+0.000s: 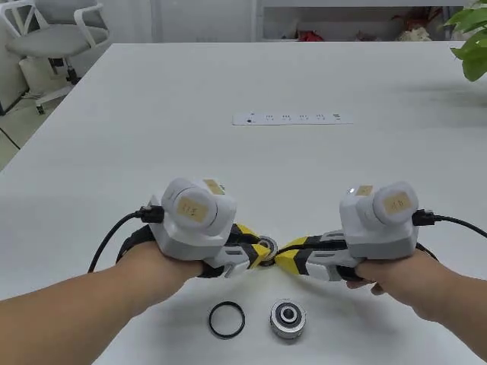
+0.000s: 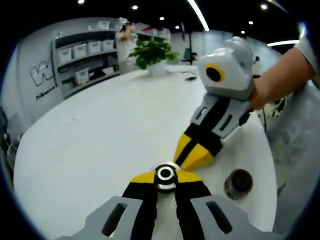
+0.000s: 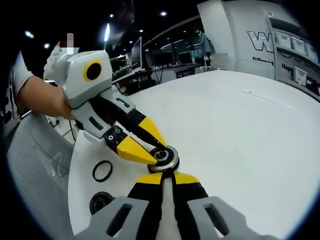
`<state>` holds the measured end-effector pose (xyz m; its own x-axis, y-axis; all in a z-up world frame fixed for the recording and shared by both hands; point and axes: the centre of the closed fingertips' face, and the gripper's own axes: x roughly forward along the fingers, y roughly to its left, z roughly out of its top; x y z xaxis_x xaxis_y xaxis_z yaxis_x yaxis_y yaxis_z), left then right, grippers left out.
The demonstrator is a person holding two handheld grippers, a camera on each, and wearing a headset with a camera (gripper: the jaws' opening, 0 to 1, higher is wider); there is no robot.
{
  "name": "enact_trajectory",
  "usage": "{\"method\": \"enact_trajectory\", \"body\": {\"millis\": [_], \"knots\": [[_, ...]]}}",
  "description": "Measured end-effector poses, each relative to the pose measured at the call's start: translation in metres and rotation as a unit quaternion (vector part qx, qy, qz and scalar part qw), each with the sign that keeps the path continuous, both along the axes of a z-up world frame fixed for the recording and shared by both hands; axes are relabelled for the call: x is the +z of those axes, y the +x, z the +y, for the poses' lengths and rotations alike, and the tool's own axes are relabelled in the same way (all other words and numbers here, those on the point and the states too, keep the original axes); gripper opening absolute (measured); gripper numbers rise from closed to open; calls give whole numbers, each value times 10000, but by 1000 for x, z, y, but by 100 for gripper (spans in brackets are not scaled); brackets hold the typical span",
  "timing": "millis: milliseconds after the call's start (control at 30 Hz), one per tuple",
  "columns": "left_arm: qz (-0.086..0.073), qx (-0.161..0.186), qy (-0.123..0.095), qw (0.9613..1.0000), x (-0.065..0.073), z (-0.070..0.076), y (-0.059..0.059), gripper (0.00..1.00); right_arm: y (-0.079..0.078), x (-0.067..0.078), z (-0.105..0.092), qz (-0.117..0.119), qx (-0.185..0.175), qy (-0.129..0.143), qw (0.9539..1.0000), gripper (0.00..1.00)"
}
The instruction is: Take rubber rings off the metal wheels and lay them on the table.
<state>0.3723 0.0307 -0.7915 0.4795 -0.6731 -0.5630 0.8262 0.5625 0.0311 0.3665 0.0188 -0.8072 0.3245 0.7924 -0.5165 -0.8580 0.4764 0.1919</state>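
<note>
A metal wheel (image 1: 268, 245) with a black rubber ring around its rim is held just above the white table (image 1: 251, 160), with my left gripper (image 1: 261, 252) shut on it. In the left gripper view the wheel (image 2: 165, 173) sits between my yellow fingertips (image 2: 144, 177). My right gripper (image 3: 165, 177) is shut, its tips pinching the rim of that wheel (image 3: 165, 157) where the ring sits. Near the table's front edge lie a loose rubber ring (image 1: 227, 319) and a bare metal wheel (image 1: 288, 318).
A white power strip (image 1: 292, 118) lies flat in the middle of the table. A green plant (image 1: 473, 46) stands at the far right edge and an office chair (image 1: 57, 34) beyond the far left corner. Black cables trail from both grippers.
</note>
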Motion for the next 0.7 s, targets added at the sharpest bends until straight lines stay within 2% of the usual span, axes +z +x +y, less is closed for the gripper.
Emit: {"method": "enact_trajectory", "body": {"millis": [200,400,533,700], "knots": [[-25,8,40,10000,0,0,0,13,3,0,-1,-15,-148,-143,9998,0],[-48,-3,90,9999,0,0,0,13,3,-1,-1,-382,-47,-599,9975,0],[-56,-3,114,9999,0,0,0,13,3,-1,-1,-440,-13,-680,9967,0],[-63,21,113,9999,0,0,0,13,3,1,-2,-392,-87,-624,9972,0]]}}
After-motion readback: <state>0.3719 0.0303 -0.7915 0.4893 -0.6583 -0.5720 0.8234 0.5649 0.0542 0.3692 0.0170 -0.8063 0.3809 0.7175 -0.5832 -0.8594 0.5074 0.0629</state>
